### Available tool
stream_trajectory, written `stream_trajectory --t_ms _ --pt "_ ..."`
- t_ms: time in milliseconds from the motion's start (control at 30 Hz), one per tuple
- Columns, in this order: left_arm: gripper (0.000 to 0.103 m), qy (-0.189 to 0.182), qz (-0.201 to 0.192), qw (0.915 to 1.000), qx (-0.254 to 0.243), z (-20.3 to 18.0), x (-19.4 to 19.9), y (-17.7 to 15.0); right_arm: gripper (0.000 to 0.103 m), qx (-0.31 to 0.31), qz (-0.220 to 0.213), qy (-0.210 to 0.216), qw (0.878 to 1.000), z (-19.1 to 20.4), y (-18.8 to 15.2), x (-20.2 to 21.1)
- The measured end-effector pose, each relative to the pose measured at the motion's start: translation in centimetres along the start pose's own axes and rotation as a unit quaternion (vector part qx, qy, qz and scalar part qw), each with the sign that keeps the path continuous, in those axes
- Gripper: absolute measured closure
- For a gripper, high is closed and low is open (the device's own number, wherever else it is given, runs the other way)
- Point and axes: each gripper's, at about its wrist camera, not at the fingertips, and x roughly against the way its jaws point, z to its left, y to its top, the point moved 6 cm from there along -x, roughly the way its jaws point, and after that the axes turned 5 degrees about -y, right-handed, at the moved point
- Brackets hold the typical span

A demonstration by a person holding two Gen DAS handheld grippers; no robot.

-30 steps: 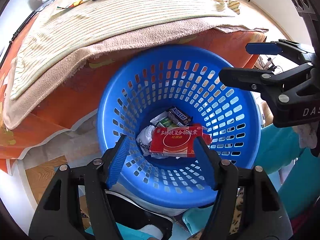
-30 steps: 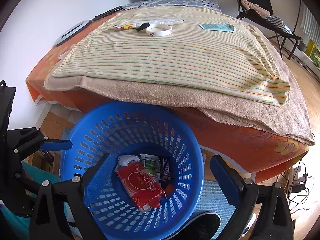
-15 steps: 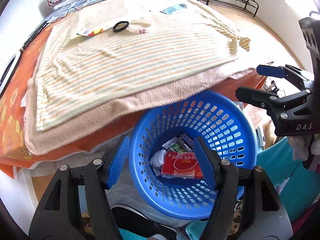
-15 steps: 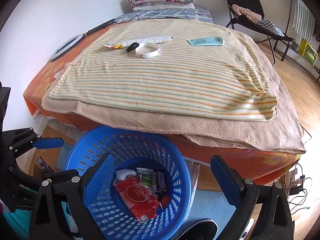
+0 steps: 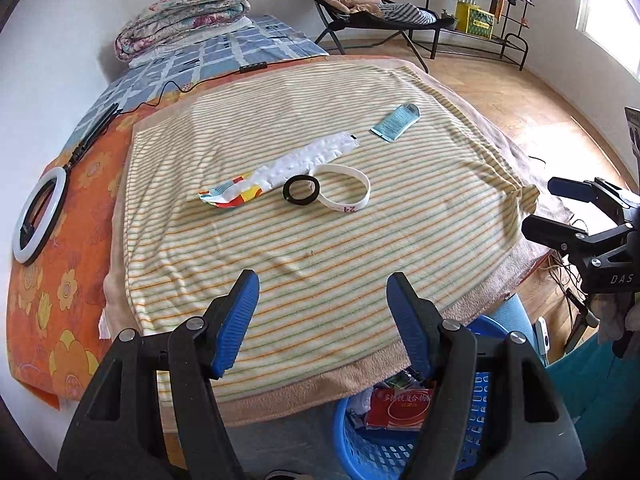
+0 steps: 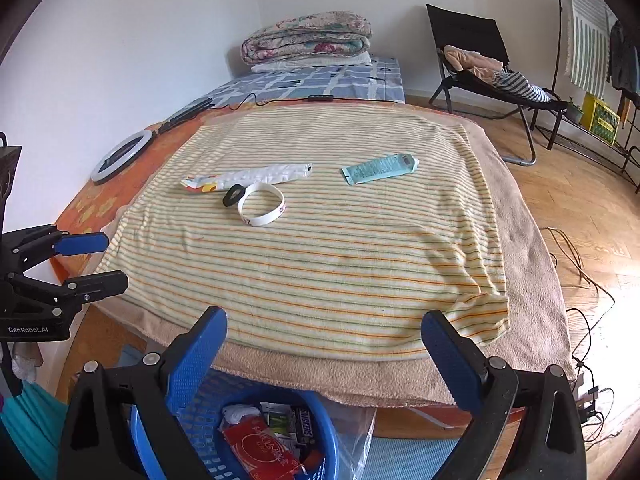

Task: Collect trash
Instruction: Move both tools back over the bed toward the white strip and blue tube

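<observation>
A long white wrapper with a coloured end and a teal sachet lie on the striped blanket. A blue basket on the floor at the bed's near edge holds a red packet and other wrappers. My left gripper is open and empty above the blanket's near edge; it also shows in the right wrist view. My right gripper is open and empty; it also shows in the left wrist view.
A black ring and a white wristband lie next to the white wrapper. A ring light and cable lie on the orange sheet at left. Folded quilts sit at the bed's far end. A folding chair stands on the wood floor.
Both grippers have risen and tilted up from over the basket to face the bed top. The basket has dropped to the bottom of both views. Both stay open and empty.
</observation>
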Motion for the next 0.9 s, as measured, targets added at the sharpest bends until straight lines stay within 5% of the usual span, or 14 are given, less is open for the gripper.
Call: stream_trajectory --t_ms 300,467,900 --pt "0.035 -0.004 0.002 0.9999 0.009 3.3 -4.4 6.3 0.004 -0.016 0.016 -0.011 1.000 -2.3 4.3 -3.2" --pt "0.035 -0.008 0.032 0.9991 -0.029 3.1 -8.2 9.3 0.004 -0.024 0.033 -0.011 0.999 -3.2 6.3 -5.5" --pt "0.035 -0.016 0.116 0.9859 -0.119 -0.5 -17.6 11.6 0.007 -0.120 0.079 0.011 0.990 -7.9 9.8 -12.2"
